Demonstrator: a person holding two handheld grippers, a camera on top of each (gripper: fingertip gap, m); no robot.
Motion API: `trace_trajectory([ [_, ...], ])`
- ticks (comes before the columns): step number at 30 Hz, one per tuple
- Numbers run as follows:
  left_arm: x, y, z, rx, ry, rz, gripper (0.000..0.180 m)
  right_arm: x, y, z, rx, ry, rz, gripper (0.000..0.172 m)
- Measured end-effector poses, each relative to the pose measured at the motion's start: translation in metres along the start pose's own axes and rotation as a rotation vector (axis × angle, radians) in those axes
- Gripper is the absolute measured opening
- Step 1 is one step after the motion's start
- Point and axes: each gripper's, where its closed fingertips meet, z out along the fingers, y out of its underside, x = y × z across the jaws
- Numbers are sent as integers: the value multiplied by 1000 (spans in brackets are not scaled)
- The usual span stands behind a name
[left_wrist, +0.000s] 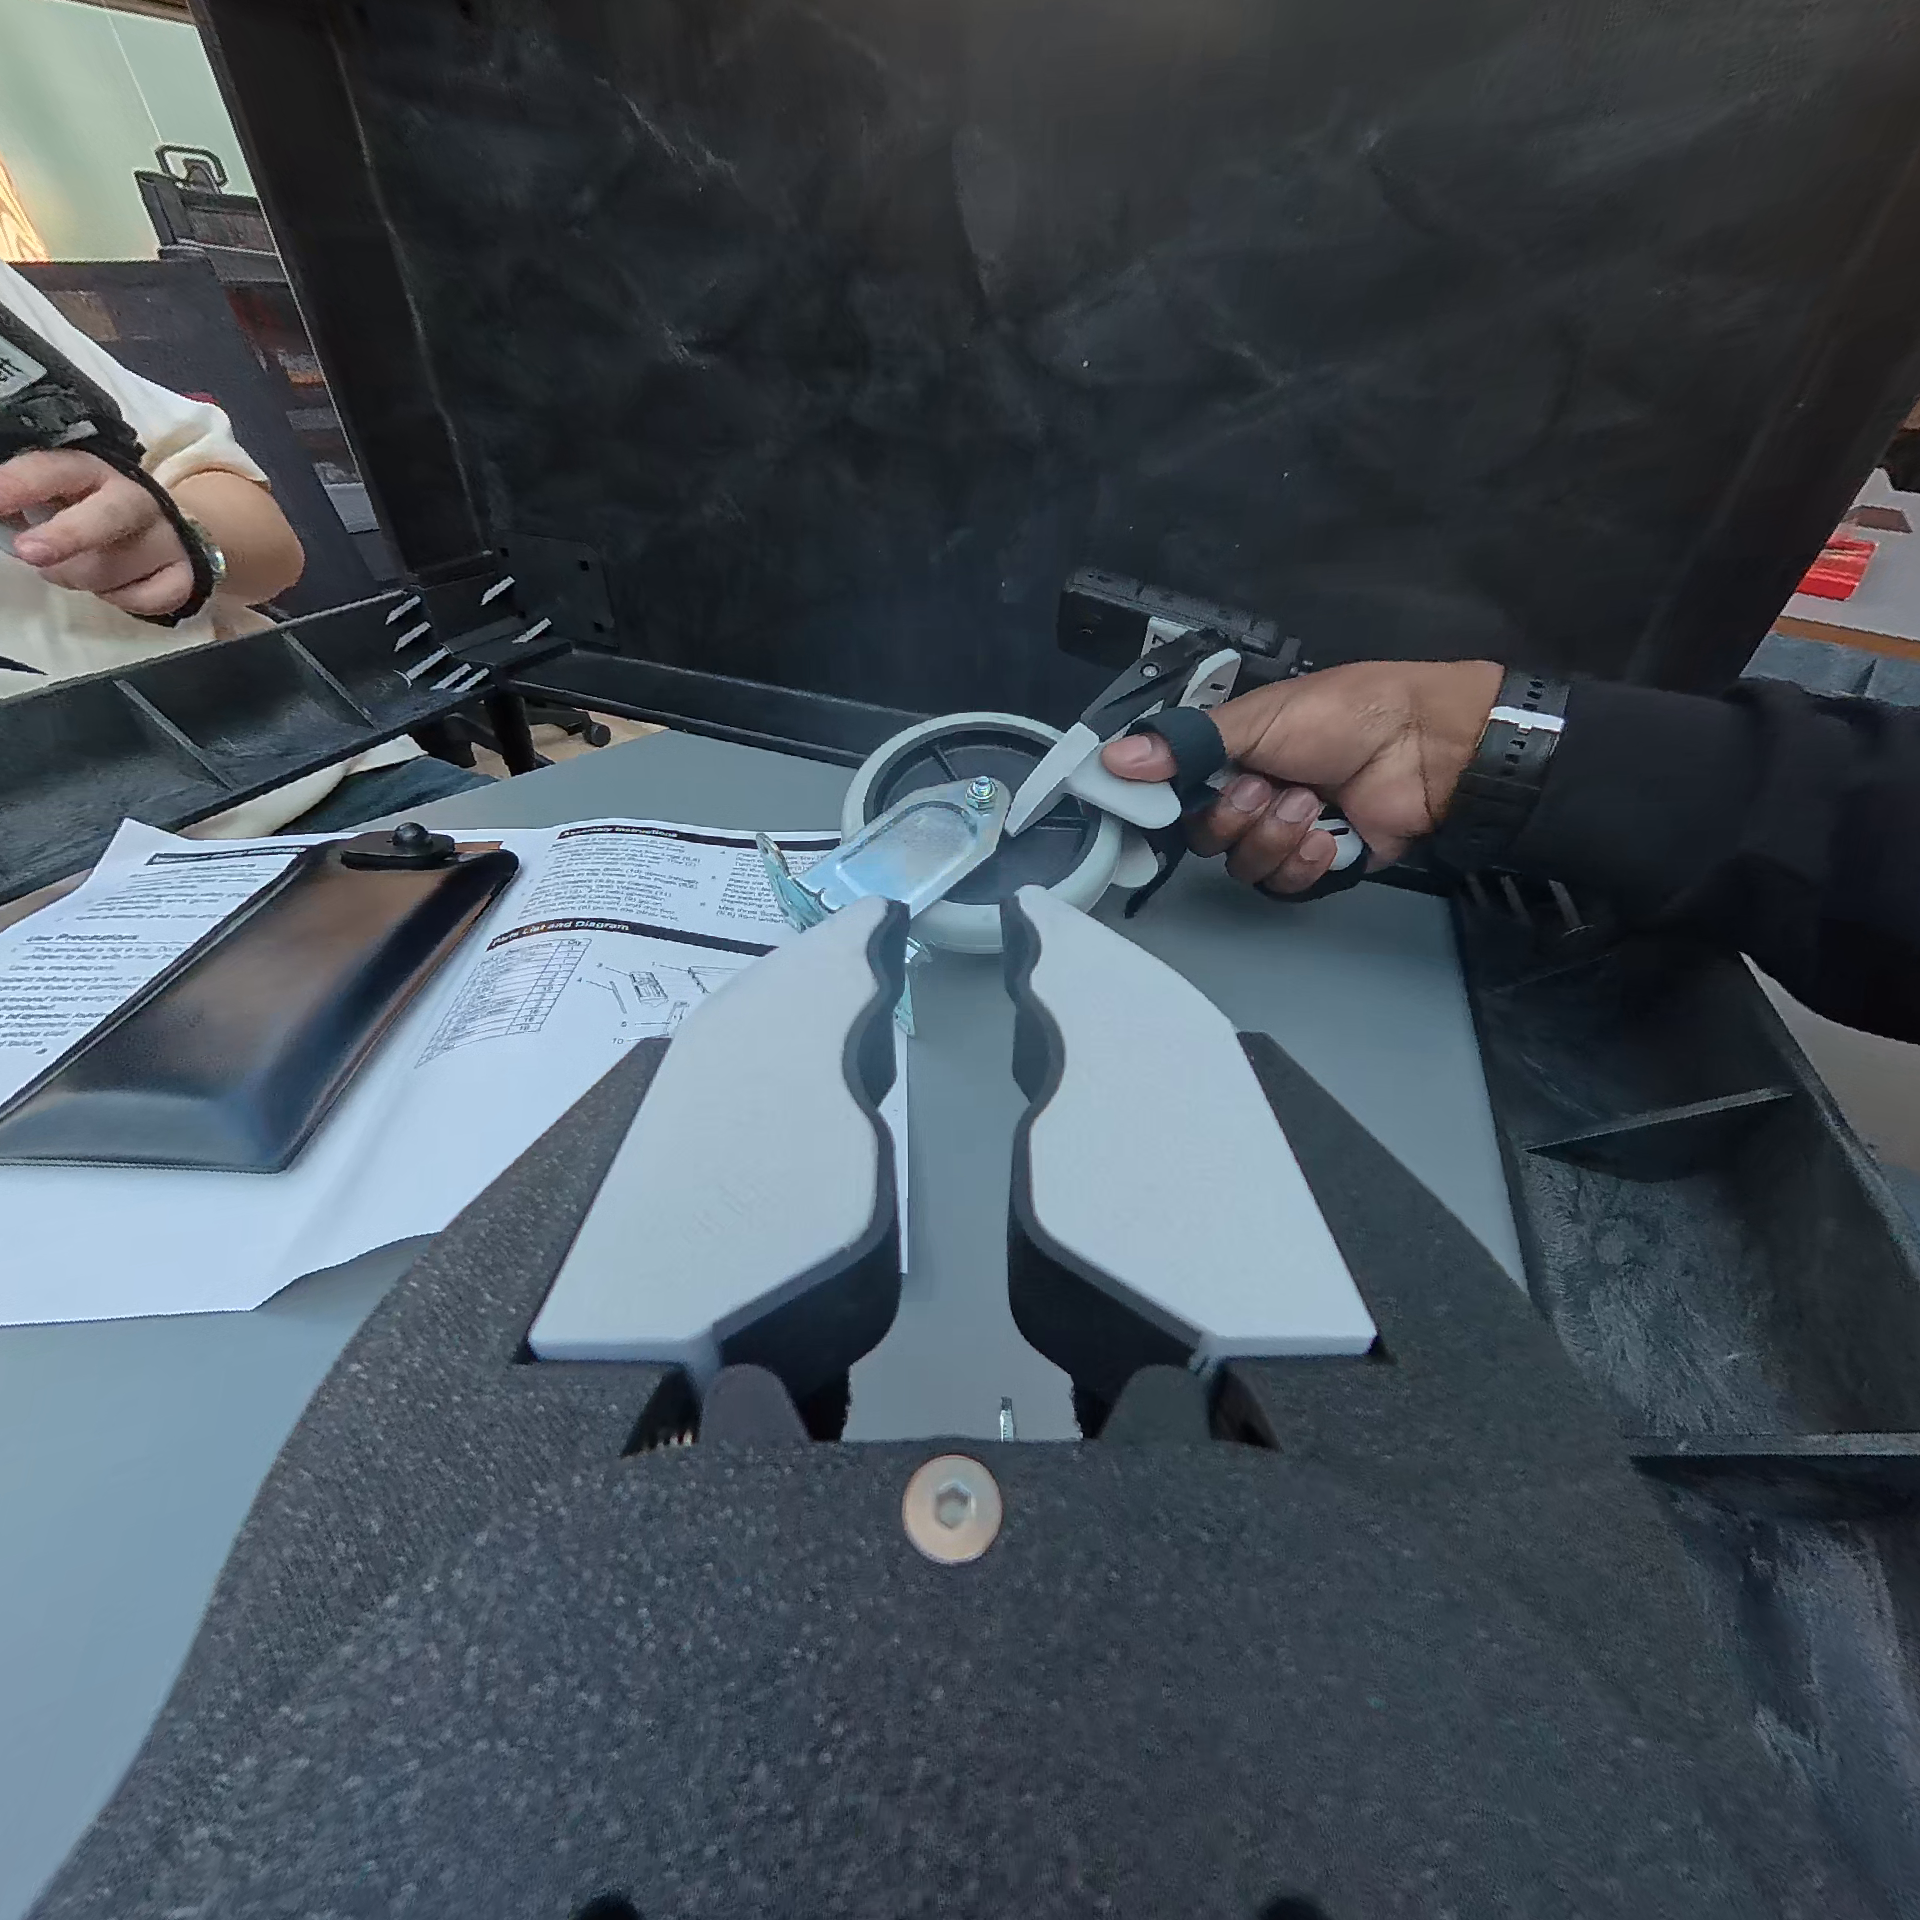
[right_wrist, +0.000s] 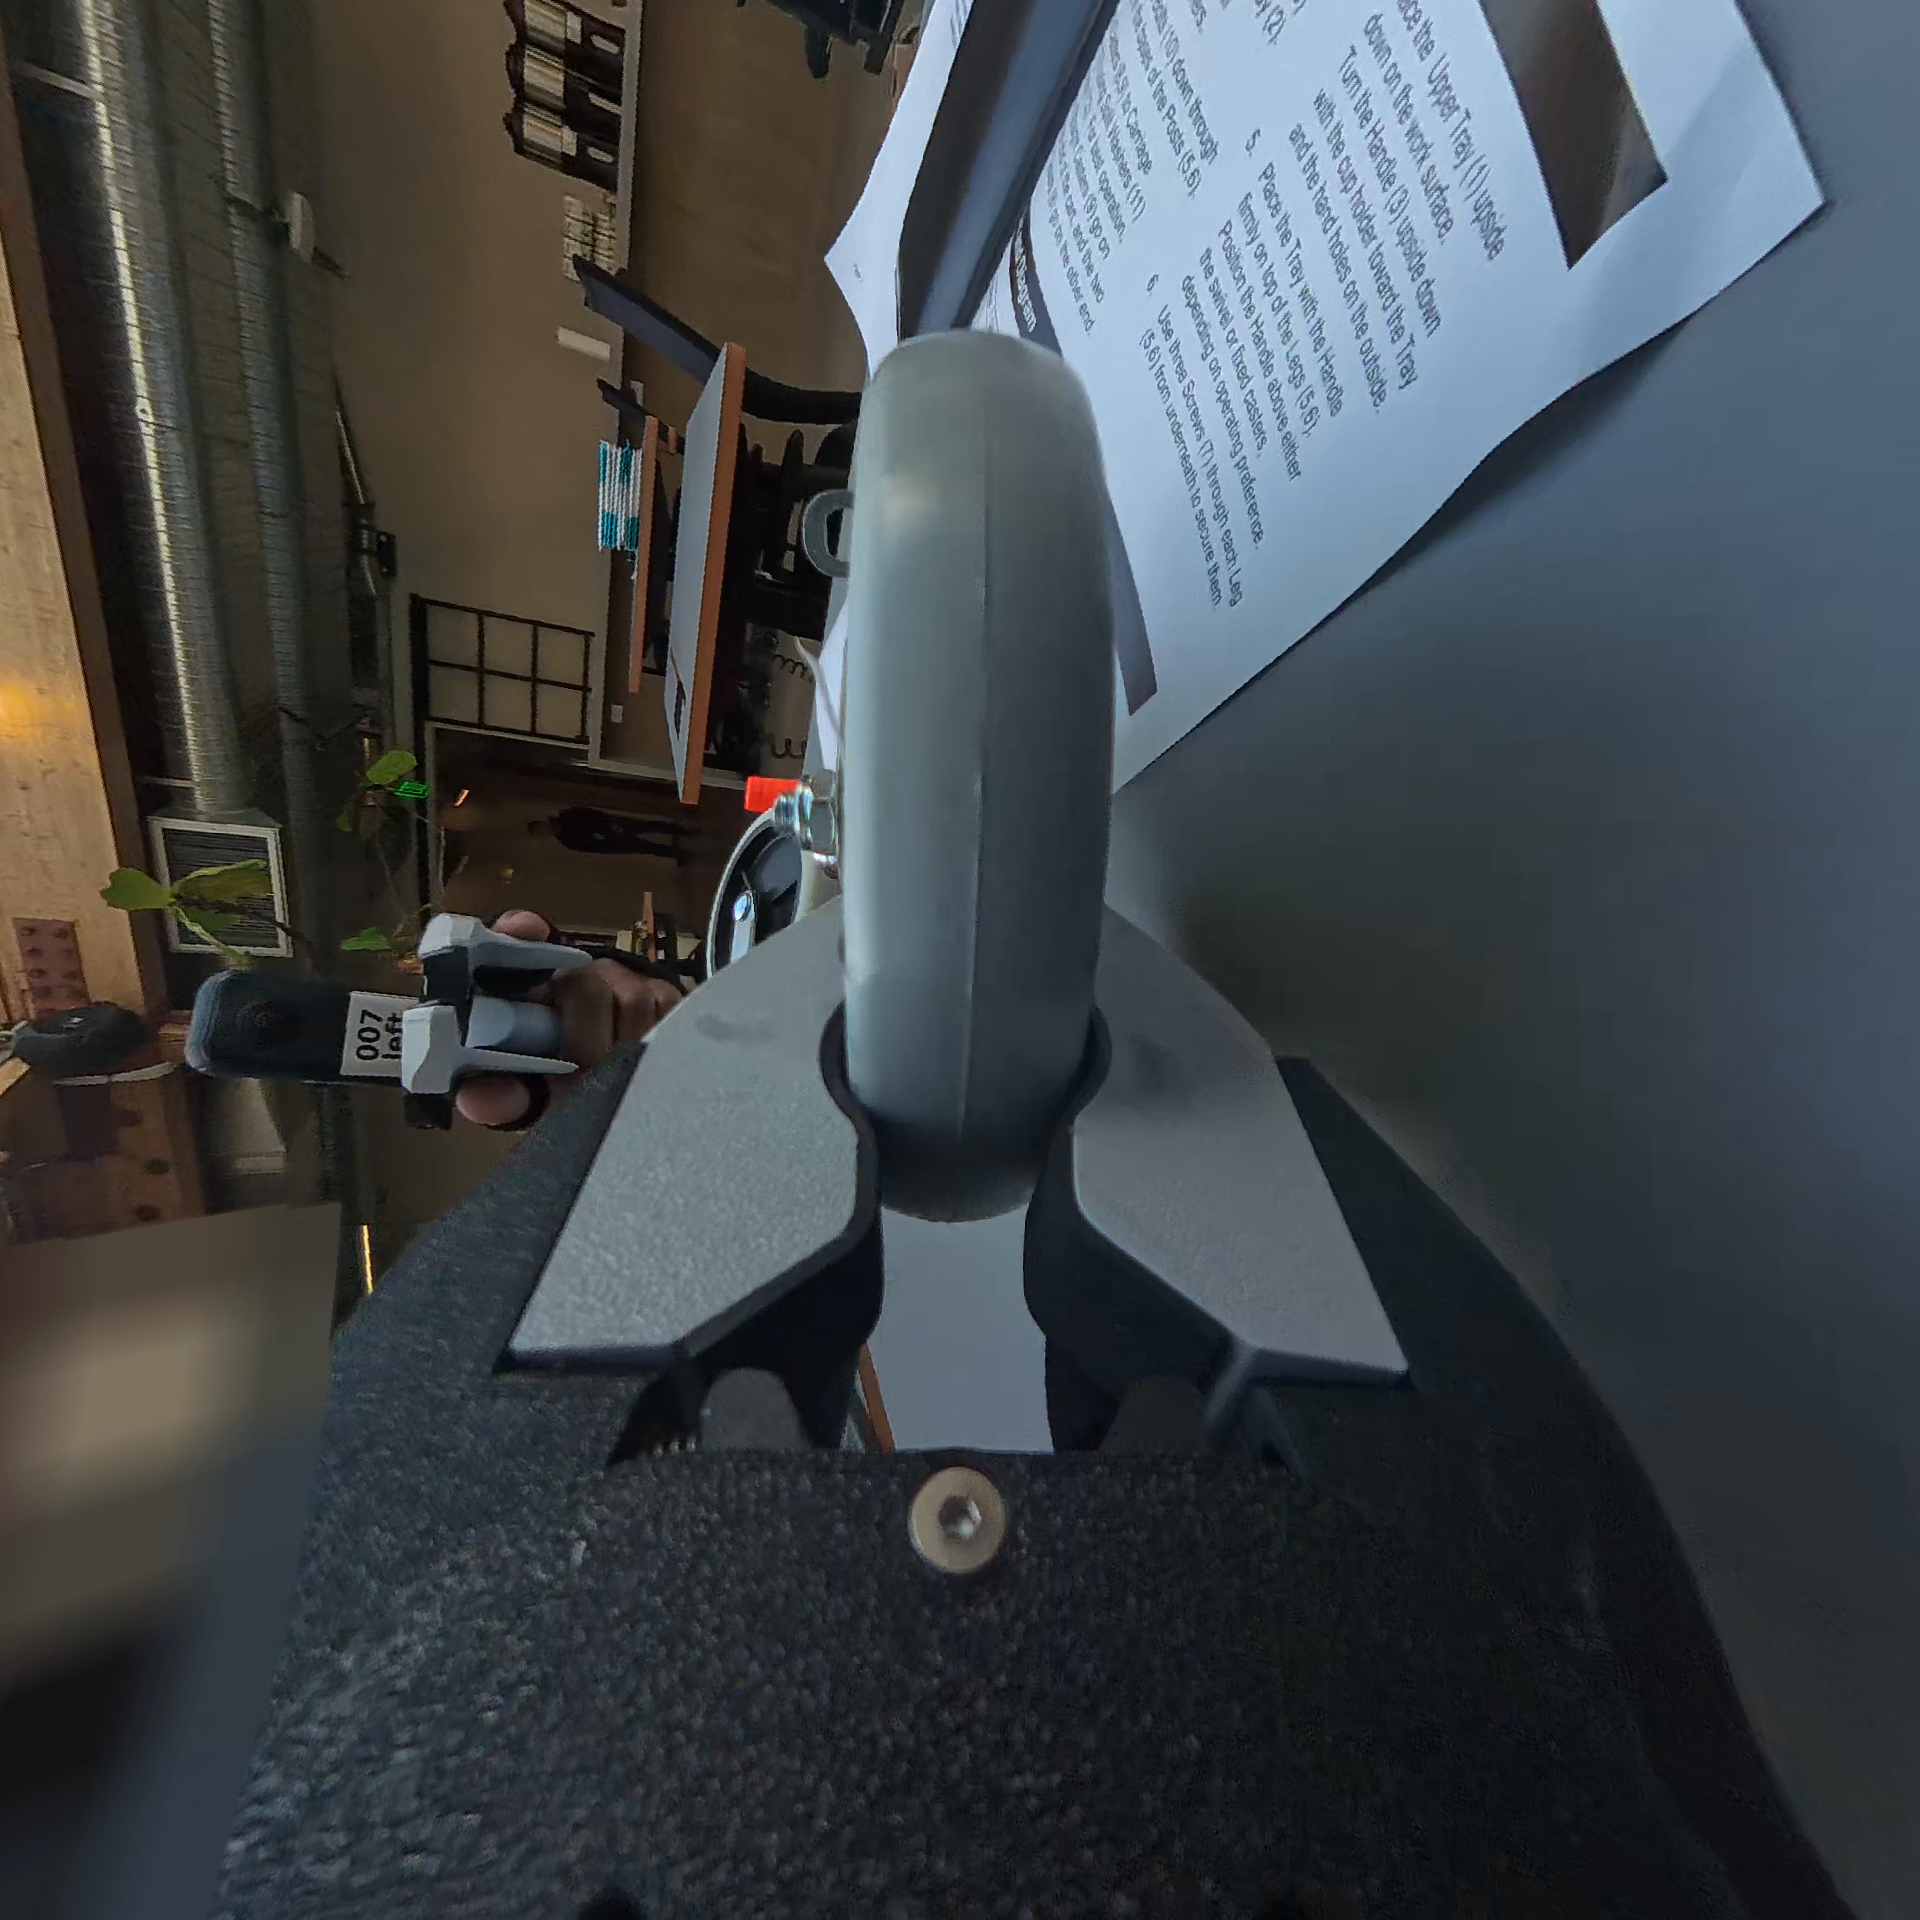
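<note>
We see the right tool (right_wrist: 966, 1091) clamped on the grey wheel (right_wrist: 971, 727) of a caster, both pads pressed against the tread, the wheel lying flat on the grey worktop (left_wrist: 1299, 997) (its zinc-plated bracket (left_wrist: 899, 857) faces up). Our left tool (left_wrist: 951, 914) stands narrowly apart just in front of the caster, the left fingertip (left_wrist: 862, 925) at the bracket's end; whether it touches, we cannot tell. A printed instruction sheet (left_wrist: 623, 935) lies beside the wheel, a black plastic panel (left_wrist: 260, 997) resting on it.
</note>
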Motion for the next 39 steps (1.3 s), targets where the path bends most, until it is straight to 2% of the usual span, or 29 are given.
trace_trajectory([
  [9, 2, 3, 2, -11, 3, 8, 17, 12, 4, -3, -11, -23, 82, 33],
  [14, 3, 3, 2, -10, 3, 15, 17, 30, 12, -8, -54, 126, 28, 44],
  [23, 3, 3, 1, -9, 4, 18, 17, 35, 22, -17, -117, 269, -64, 54],
  [28, 2, 1, 0, -3, 1, 14, 17, 32, 25, -32, -131, 328, -107, 78],
  [30, 2, 0, -1, 2, 3, 11, 17, 29, 28, -42, -126, 351, -124, 81],
  [31, 2, -1, -1, 5, 4, 11, 17, 28, 29, -49, -117, 374, -146, 80],
  [33, 2, -3, -2, 14, 5, 12, 17, 9, 28, -61, -82, 350, -215, 52],
  [35, 3, -5, -3, 22, 11, 7, 17, -12, 23, -74, -33, 348, -280, 48],
  [37, 3, -8, -5, 35, 13, 1, 17, -41, 5, -76, 13, 368, -445, 32],
  [39, 4, -13, -6, 55, 19, -5, 16, -67, -24, -61, 46, 410, -605, 23],
])
